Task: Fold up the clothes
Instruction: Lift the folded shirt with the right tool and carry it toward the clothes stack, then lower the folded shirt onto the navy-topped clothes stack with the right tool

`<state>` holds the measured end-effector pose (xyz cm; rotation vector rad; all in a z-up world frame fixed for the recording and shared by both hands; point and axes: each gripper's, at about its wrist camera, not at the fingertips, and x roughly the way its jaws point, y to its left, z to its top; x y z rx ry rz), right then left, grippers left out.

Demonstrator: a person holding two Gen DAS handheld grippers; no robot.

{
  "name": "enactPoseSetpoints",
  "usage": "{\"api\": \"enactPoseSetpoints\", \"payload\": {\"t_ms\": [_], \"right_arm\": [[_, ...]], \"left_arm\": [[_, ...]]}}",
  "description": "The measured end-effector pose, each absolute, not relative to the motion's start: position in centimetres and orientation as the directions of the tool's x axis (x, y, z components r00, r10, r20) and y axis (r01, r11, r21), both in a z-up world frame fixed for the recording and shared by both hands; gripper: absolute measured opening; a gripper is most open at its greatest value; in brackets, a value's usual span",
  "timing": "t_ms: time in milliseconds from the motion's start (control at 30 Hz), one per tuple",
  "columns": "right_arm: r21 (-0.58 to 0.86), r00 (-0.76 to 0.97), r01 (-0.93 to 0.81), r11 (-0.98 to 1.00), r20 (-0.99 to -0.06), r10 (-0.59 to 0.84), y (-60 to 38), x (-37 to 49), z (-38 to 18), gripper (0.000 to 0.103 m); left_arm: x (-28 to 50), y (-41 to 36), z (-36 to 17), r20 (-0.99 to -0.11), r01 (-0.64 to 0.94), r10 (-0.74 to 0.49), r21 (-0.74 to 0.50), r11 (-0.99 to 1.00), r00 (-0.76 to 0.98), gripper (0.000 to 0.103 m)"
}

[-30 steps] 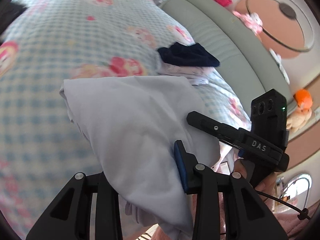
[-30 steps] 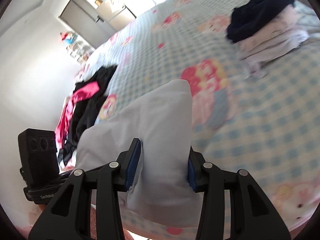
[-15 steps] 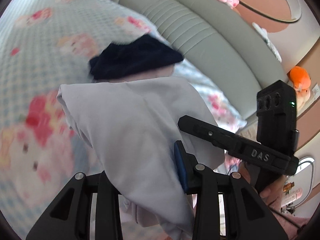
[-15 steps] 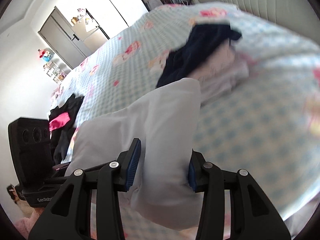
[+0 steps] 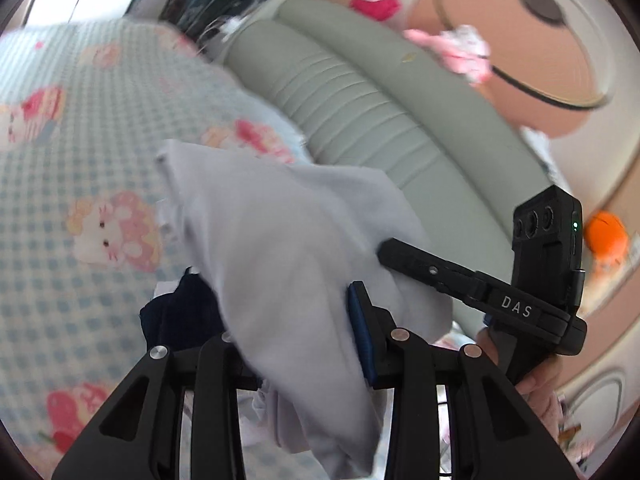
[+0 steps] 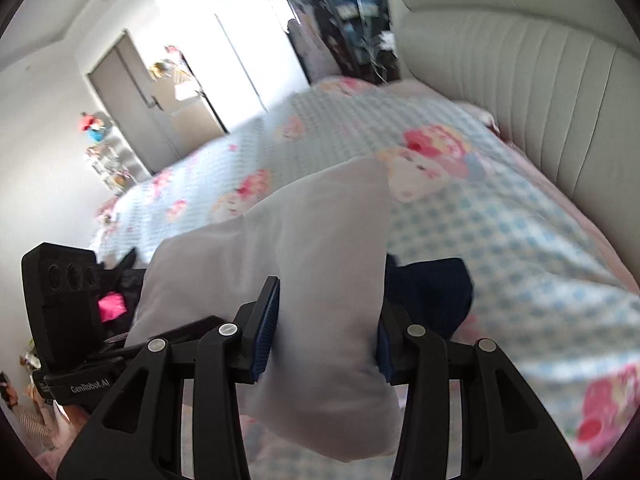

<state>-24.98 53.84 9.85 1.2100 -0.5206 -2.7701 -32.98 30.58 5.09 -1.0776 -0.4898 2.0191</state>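
Left wrist view: looks forward from close behind its fingers, across the blue-checked cartoon-print bedspread (image 5: pixel 60 208) toward the ribbed grey-green padded headboard (image 5: pixel 360 120). Right wrist view: faces likewise; both share the folded pale lavender garment (image 6: pixel 320 240), near the lens.

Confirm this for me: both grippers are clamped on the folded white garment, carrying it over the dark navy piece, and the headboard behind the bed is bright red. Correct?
Not quite. The headboard is pale grey-green, as the right wrist view shows. The rest stands: left gripper and right gripper both clamp the white garment above the dark navy piece.
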Motion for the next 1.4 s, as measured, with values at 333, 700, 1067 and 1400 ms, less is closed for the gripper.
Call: {"api": "enactPoseSetpoints", "payload": {"t_ms": [333,700,1067,1400], "right_arm": [[0.285,-0.595,-0.155,-0.946,-0.791,-0.141,56.4,-27.5,2.0,0.054],[0.234,-0.734,-0.124,-0.964,-0.676,-0.070,54.9,-26.0,8.5,0.037],[0.144,-0.624,-0.189,-0.971,-0.781,0.005,56.6,-26.9,1.2,0.029],[0.183,-0.623,-0.214,-0.960,-0.782,-0.010,58.0,-26.0,0.2,0.035]], "left_arm": [[-32.4,27.6,-1.0,-0.624,-0.276,0.602,-0.545,-0.792,-0.498,0.054],[-32.0,34.5,0.2,-0.648,-0.492,0.671,-0.479,-0.727,-0.360,0.051],[-32.9,38.7,-1.7,-0.714,-0.462,0.646,-0.492,-0.738,-0.270,0.054],[-31.9,35.8,-1.1,-0.596,-0.465,0.731,-0.571,-0.677,-0.333,0.053]]}}
